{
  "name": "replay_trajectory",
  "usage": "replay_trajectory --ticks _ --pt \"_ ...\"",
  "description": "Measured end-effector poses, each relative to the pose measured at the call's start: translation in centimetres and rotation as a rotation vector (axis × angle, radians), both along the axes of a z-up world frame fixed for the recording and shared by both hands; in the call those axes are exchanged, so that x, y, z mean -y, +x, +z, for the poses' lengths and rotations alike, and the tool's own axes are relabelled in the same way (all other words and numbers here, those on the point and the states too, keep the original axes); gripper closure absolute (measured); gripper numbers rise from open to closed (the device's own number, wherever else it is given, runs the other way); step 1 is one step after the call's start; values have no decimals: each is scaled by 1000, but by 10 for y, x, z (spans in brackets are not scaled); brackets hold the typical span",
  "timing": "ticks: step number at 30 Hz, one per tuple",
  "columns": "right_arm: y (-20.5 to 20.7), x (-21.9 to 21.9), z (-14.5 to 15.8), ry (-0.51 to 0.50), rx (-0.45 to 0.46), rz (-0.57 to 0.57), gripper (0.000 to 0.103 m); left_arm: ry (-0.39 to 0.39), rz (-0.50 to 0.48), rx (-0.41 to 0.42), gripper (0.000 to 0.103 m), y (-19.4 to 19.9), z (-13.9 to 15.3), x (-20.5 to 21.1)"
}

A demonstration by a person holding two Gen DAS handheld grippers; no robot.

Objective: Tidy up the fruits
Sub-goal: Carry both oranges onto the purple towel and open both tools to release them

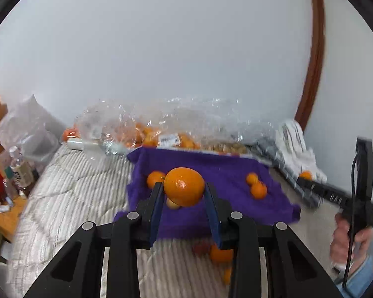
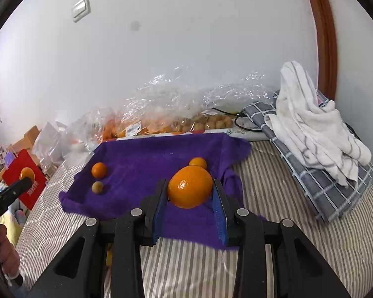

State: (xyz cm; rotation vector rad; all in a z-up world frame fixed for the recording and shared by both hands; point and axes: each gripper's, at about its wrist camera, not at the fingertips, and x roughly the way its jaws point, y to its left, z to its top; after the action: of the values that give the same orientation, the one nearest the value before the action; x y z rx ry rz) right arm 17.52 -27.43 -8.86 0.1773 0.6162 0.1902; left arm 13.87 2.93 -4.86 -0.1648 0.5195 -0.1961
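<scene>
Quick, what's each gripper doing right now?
Left gripper: closed on an orange.
Right gripper: closed on another orange.

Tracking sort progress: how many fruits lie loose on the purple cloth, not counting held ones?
4: left orange, small pale fruit beside it, and at the right a rear orange next to a front orange. Others may be hidden.

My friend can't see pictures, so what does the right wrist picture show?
The right hand-held gripper holds a big orange above a purple towel on a striped bed. Smaller fruits lie on the towel, with plastic bags of fruit behind.
</scene>
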Motion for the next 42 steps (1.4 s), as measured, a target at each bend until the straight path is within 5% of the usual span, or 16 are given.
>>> replay_trajectory --ticks 3,9,17,24,31,42 --pt "22 -4 -8 35 -43 7 68 -33 11 -22 71 23 -5 3" --pt "44 -9 -32 65 -70 20 68 25 84 -41 71 62 -32 8" --pt "57 -10 -65 108 -164 29 68 -14 134 -93 72 80 -63 -15" --pt "60 -29 -71 9 -176 36 68 -14 119 -119 72 87 -69 -15" --pt "62 -29 -73 -18 -194 26 68 68 95 -116 71 89 -74 4" --pt "62 -33 -73 -58 -204 17 67 38 102 -209 71 100 -85 1"
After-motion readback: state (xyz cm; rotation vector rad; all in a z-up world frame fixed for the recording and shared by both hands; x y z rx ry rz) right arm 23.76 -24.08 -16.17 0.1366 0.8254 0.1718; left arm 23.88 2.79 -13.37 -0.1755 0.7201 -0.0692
